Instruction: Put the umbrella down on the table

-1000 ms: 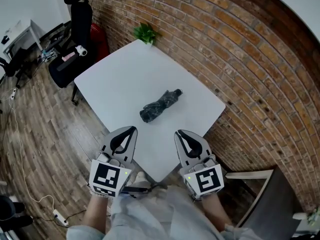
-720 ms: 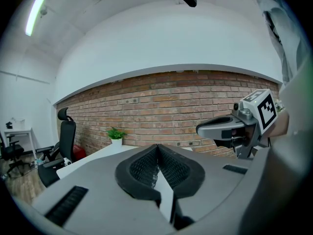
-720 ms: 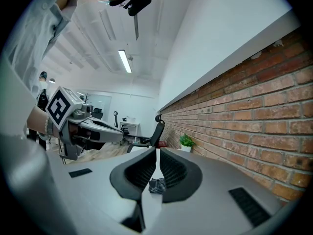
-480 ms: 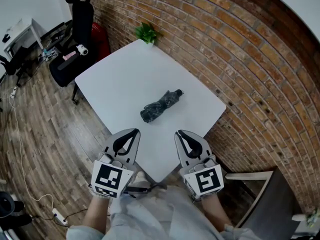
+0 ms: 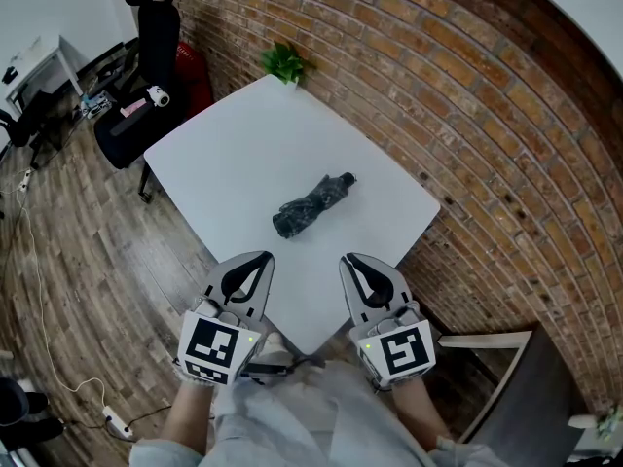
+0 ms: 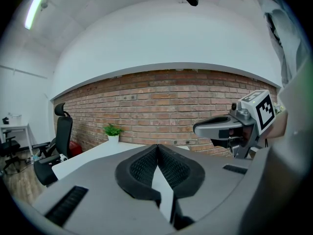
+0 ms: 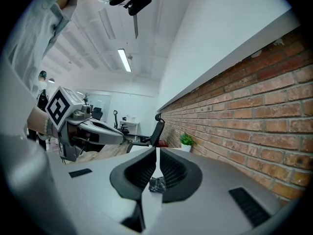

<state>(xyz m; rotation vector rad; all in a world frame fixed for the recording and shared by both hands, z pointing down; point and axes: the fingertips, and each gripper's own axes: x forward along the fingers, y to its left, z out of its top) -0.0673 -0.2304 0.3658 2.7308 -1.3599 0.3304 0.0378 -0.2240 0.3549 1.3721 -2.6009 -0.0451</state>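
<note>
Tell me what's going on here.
A person holds a claw in each hand at the near corner of the table. The left claw and right claw are both shut and empty. The umbrella lies folded mid-table, apart from both, so it looks already put down.

The left gripper (image 5: 255,258) and the right gripper (image 5: 348,260) sit side by side at the lower centre of the head view, tips pointing up-frame. Both have their jaws pressed together, gripping nothing.
</note>
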